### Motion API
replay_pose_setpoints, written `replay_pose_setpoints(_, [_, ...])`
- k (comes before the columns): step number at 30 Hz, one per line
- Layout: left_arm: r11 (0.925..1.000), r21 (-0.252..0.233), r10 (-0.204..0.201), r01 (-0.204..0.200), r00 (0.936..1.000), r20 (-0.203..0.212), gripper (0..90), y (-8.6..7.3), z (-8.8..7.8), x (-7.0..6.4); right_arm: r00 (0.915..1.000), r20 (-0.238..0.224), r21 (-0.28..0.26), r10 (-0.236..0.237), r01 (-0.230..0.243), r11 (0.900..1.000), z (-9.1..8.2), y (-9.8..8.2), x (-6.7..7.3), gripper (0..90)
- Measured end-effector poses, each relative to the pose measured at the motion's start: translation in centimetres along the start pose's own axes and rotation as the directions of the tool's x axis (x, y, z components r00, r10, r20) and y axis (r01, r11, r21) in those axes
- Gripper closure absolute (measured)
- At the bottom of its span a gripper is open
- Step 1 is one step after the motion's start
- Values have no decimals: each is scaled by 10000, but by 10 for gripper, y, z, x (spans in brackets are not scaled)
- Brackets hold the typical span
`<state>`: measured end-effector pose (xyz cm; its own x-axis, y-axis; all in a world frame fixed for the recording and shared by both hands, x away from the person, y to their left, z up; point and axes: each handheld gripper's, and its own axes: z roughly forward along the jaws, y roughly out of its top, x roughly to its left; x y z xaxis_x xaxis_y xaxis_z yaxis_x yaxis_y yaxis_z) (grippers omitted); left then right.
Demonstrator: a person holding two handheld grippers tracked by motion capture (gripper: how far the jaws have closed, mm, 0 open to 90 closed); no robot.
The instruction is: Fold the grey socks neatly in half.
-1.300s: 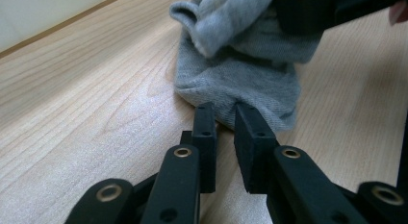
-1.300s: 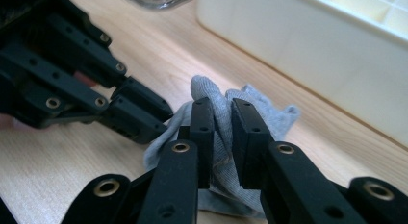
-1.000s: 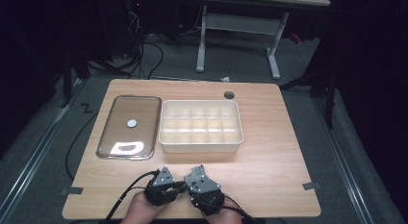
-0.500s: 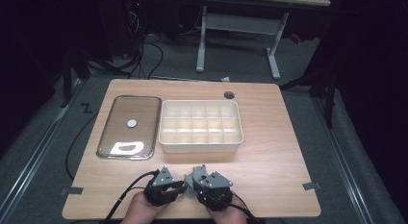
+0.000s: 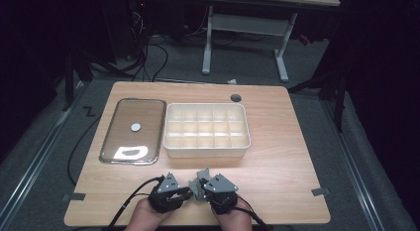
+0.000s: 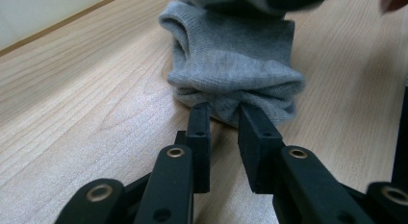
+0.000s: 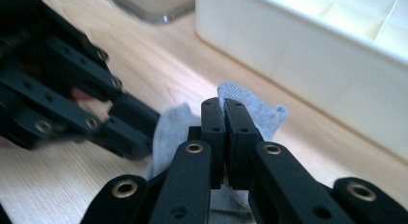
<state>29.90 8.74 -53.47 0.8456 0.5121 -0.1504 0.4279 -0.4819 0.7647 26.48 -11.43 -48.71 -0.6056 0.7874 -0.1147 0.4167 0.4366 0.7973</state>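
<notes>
A grey sock [image 6: 231, 56] lies bunched on the wooden table near its front edge, between my two grippers. My left gripper [image 6: 222, 113] pinches a creased fold of the sock's near end between its fingertips, the jaws standing a little apart. My right gripper [image 7: 223, 106] is shut on a thin edge of the sock [image 7: 257, 111], with the left gripper [image 7: 110, 118] close at its left. In the high view both grippers, left [image 5: 184, 192] and right [image 5: 198, 184], meet tip to tip over the sock [image 5: 194, 188], held by the person's hands.
A white box [image 5: 205, 149] divided into several compartments stands mid-table, just beyond the grippers. Left of it lies a clear rectangular lid [image 5: 119, 142] with a small white knob [image 5: 135, 127]. A round cable hole [image 5: 236, 97] sits near the table's far edge.
My right gripper has edged slightly to the right. The left gripper and the sock have stayed about where they were.
</notes>
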Motion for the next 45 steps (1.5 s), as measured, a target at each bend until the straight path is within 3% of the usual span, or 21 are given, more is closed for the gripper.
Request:
replay_pose_setpoints(5, [10000,4,15,-15,10000,3,749,0,0,0,9999,9,-441,-158,158,9989,-10,8,1,887])
replay_pose_setpoints(8, [10000,11,50,-50,10000,13,750,0,0,-1,9998,-109,-442,-152,147,9989,-11,7,2,887])
replay_pose_setpoints(11, [10000,10,77,-77,10000,-6,755,0,1,-2,9976,-637,-127,-274,267,9996,-6,1,6,887])
replay_pose_setpoints(13, [10000,4,84,-84,10000,8,759,0,1,-2,9961,-787,140,-407,420,9990,-1,-5,10,887])
replay_pose_setpoints(16, [9999,28,150,-150,9999,6,771,1,1,-3,9951,-958,420,-235,276,9987,5,-15,14,887])
replay_pose_setpoints(22, [9996,61,291,-290,9996,-59,794,1,2,-5,9933,-1155,862,-24,124,9962,15,-29,19,887])
replay_pose_setpoints(29, [9998,41,199,-198,9997,-172,794,1,1,-3,9937,-1118,808,76,15,9967,18,-33,20,889])
replay_pose_setpoints(33, [9984,-545,-194,174,9992,-354,803,3,-11,5,9942,-1078,788,53,33,9969,18,-34,20,889])
replay_pose_setpoints(35, [9925,-1149,-457,417,9984,-326,827,8,-20,6,9942,-1072,762,91,-9,9971,18,-34,20,888])
replay_pose_setpoints(38, [9855,-1643,-452,429,9989,-98,853,14,-26,-1,9936,-1119,735,161,-79,9973,18,-34,20,888])
replay_pose_setpoints(42, [9896,-1415,-243,248,9997,54,863,16,-16,-9,9925,-1212,688,182,-99,9976,19,-34,22,888])
replay_pose_setpoints(45, [9928,-1146,-350,359,9993,102,863,14,-5,-7,9925,-1224,654,64,16,9979,20,-33,24,888])
